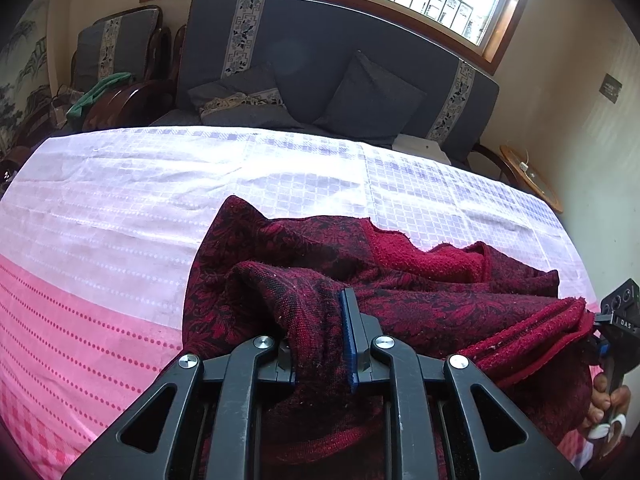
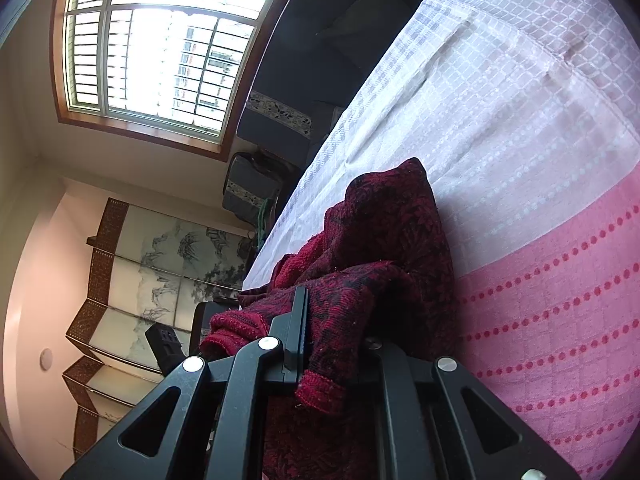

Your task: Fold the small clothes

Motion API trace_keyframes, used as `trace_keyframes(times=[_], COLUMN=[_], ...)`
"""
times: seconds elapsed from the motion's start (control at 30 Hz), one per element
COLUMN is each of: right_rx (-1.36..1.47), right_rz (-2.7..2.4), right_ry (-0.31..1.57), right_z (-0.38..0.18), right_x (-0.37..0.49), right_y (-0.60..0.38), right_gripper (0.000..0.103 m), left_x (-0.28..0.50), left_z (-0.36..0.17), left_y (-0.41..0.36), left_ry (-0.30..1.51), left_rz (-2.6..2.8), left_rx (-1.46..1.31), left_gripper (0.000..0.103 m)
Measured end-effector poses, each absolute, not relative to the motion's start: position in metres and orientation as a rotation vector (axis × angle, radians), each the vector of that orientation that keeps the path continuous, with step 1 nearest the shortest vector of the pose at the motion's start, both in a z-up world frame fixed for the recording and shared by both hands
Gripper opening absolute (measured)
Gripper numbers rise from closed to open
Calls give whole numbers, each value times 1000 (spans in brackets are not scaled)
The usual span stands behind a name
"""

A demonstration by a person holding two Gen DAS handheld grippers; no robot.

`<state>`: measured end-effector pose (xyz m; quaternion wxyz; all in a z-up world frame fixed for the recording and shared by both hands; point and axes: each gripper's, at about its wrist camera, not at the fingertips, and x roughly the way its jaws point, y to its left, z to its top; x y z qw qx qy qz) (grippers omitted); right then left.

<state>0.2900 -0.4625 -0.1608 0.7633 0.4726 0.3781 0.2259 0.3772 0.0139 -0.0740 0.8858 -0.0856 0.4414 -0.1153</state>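
A dark red patterned knit garment (image 1: 360, 280) with a plain red lining lies bunched on the table near its front edge. My left gripper (image 1: 320, 336) is shut on a fold of it, and the cloth drapes over the left finger. My right gripper (image 2: 332, 340) is shut on the garment's ribbed hem (image 2: 320, 392), with cloth covering its right finger. The right gripper also shows at the far right of the left wrist view (image 1: 600, 328), pinching the hem. The garment (image 2: 384, 248) hangs stretched between both grippers.
The table carries a white and pink checked cloth (image 1: 120, 208). Behind it stands a dark grey sofa (image 1: 340, 60) with cushions under a window. A small round side table (image 1: 532, 176) stands at the right. A folding painted screen (image 2: 160, 272) shows in the right wrist view.
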Motion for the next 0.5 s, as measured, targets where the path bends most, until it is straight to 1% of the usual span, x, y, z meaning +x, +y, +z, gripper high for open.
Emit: trace_keyframes(times=[0.5], right_rx=[1024], right_rz=[483], right_ry=[820], right_z=[-164], right_x=[292], right_y=[-460], right_gripper=[10], left_x=[383], left_z=[-78], left_y=[16], left_ry=[936], left_rz=[-255], left_rx=[-210], left_gripper=[21])
